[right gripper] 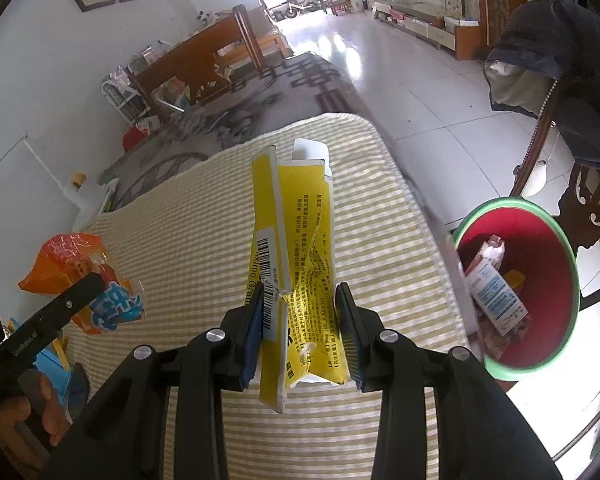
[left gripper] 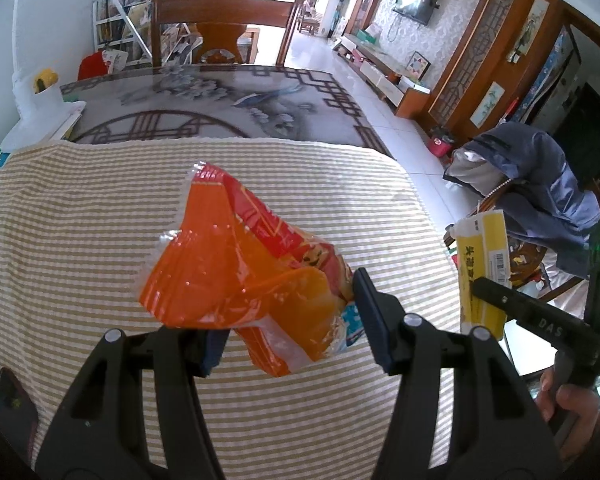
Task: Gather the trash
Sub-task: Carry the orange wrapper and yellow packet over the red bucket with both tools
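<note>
My left gripper is shut on a crumpled orange and red snack bag, held above the striped cloth. That bag also shows at the left of the right wrist view, in the left gripper. My right gripper is shut on a squashed yellow and white carton, also lifted over the cloth. In the left wrist view the carton appears at the right, clamped by the right gripper, with a hand behind it. A red bin with a green rim stands right of the table and holds several wrappers.
A yellow-striped cloth covers the table's near half; beyond it lies a patterned grey tabletop and a wooden chair. A chair draped with a blue jacket stands right of the table. Tiled floor stretches beyond.
</note>
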A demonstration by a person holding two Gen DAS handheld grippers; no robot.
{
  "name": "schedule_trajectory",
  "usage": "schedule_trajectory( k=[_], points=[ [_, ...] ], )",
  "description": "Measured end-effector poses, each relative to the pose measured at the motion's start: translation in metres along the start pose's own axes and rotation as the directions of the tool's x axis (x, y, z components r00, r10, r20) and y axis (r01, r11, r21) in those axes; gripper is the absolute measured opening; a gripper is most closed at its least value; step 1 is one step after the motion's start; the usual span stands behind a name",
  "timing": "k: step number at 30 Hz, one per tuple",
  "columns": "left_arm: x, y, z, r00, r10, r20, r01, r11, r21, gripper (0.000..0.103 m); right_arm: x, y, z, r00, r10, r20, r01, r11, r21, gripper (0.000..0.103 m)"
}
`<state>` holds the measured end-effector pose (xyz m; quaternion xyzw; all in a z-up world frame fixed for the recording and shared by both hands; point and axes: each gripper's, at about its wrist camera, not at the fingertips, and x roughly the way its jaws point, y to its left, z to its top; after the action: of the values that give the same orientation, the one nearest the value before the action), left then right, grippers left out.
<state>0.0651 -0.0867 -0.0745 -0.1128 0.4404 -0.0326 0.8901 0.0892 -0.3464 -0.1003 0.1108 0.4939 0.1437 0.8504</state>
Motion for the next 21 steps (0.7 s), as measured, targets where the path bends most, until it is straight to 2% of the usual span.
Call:
schedule_trajectory(
  k=[10, 21],
  points=[
    [0.008, -0.038, -0.001, 1.000, 0.003, -0.003, -0.003, 1.000, 0.013, 0.055, -0.008, -0.040, 0.009, 1.000, 0.021, -0.006, -0.021, 1.000, 0.009, 0.034],
    [0.022, -0.085, 0.001, 1.000, -0.006, -0.024, 0.008, 0.998, 0.069, 0.055, -0.018, -0.080, 0.011, 1.000, 0.026, 0.005, -0.026, 0.998, 0.057, 0.034]
  ],
)
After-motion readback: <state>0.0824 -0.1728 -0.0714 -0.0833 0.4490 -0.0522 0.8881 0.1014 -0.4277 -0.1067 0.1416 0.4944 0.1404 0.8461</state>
